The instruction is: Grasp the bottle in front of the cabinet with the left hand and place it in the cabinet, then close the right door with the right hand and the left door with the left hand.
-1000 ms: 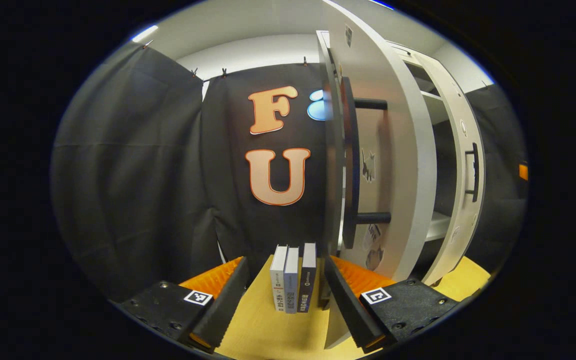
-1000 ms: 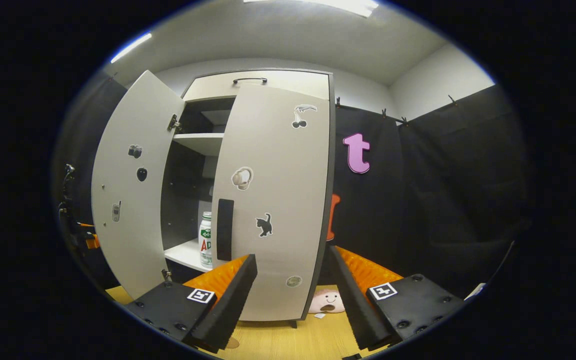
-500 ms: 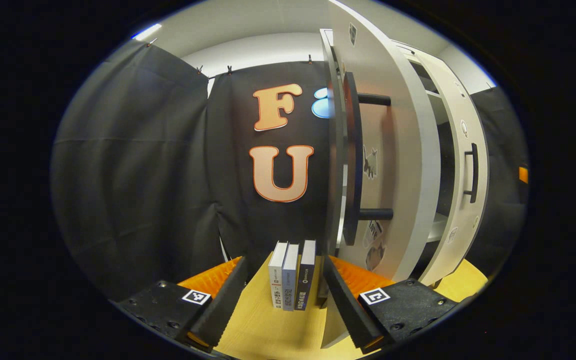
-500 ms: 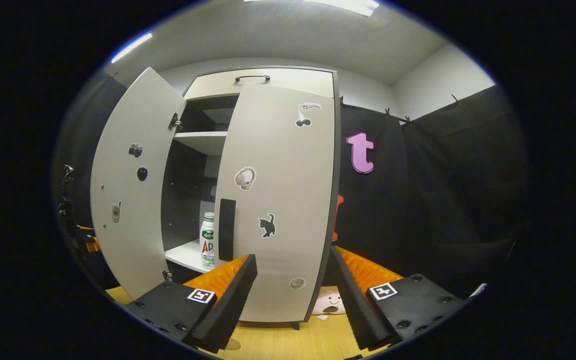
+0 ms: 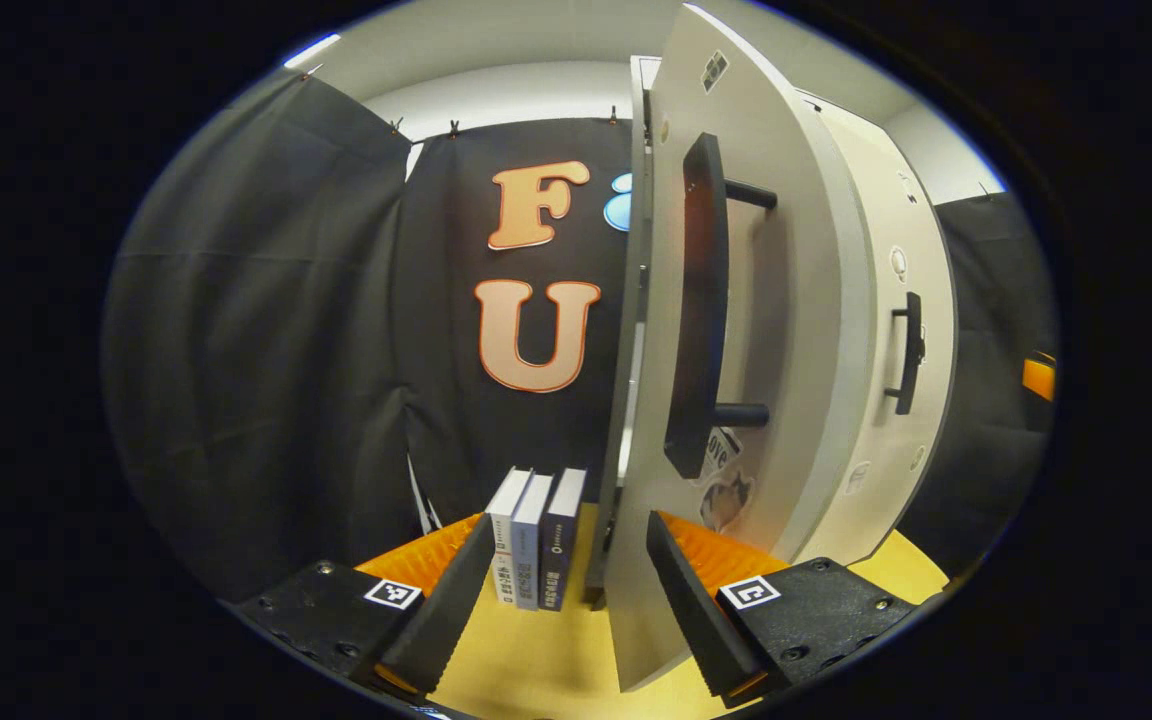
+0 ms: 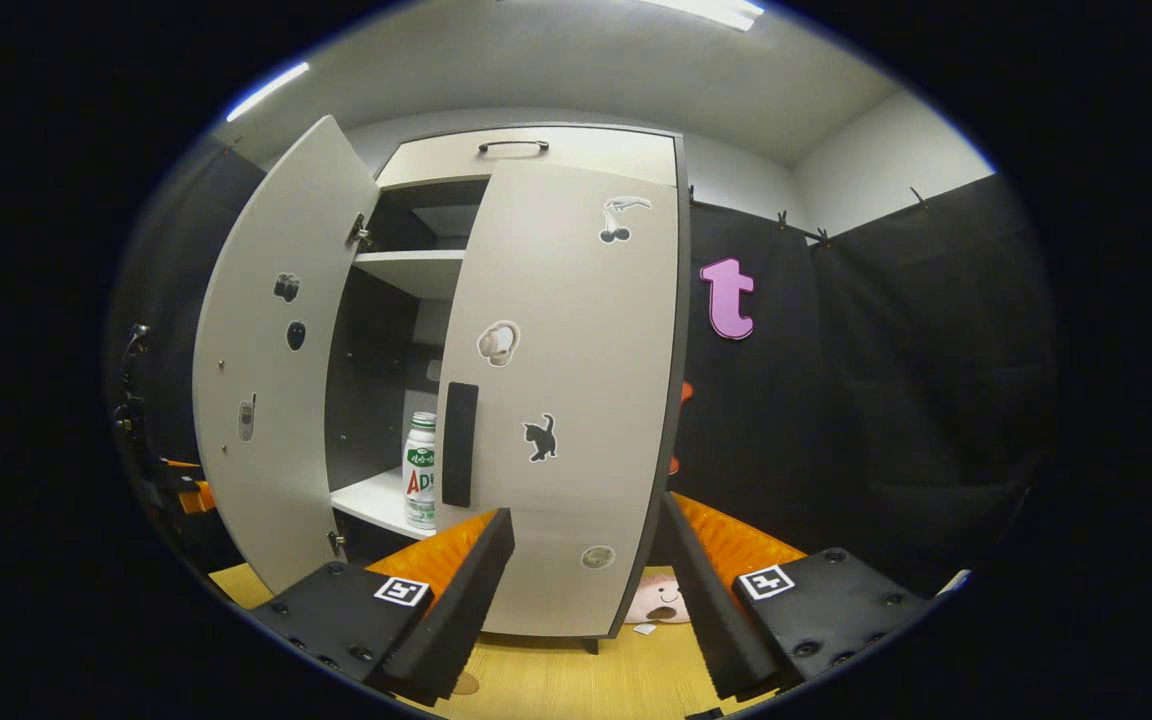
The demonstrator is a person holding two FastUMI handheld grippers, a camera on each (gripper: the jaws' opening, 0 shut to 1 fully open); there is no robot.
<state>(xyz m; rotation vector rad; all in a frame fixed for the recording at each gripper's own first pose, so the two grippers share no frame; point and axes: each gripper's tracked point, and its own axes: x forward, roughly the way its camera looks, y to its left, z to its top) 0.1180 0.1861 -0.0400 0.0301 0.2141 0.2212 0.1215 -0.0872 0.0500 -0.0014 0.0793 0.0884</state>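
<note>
A white bottle (image 6: pixel 421 470) with a green label stands on the lower shelf inside the white cabinet (image 6: pixel 536 155). In the right gripper view the right door (image 6: pixel 576 400) with its black handle (image 6: pixel 459 445) is nearly shut, and the left door (image 6: pixel 256 390) stands open. My right gripper (image 6: pixel 581 600) hangs open in front of the right door, a little apart from it. In the left gripper view the left door (image 5: pixel 786 330) fills the right side, its long black handle (image 5: pixel 696 310) close ahead. My left gripper (image 5: pixel 561 600) is open, the door's lower edge just inside its right finger (image 5: pixel 696 610).
Three books (image 5: pixel 534 540) stand upright on the yellow wooden floor (image 5: pixel 536 660) left of the cabinet. A small face-shaped item (image 6: pixel 658 600) lies at the cabinet's right foot. A drawer with a handle (image 6: pixel 514 147) tops the cabinet. Black cloth walls surround the booth.
The left gripper has moved in on the left door, whose edge and handle now loom larger. The left door has swung slightly inward. The right door has closed a bit more.
</note>
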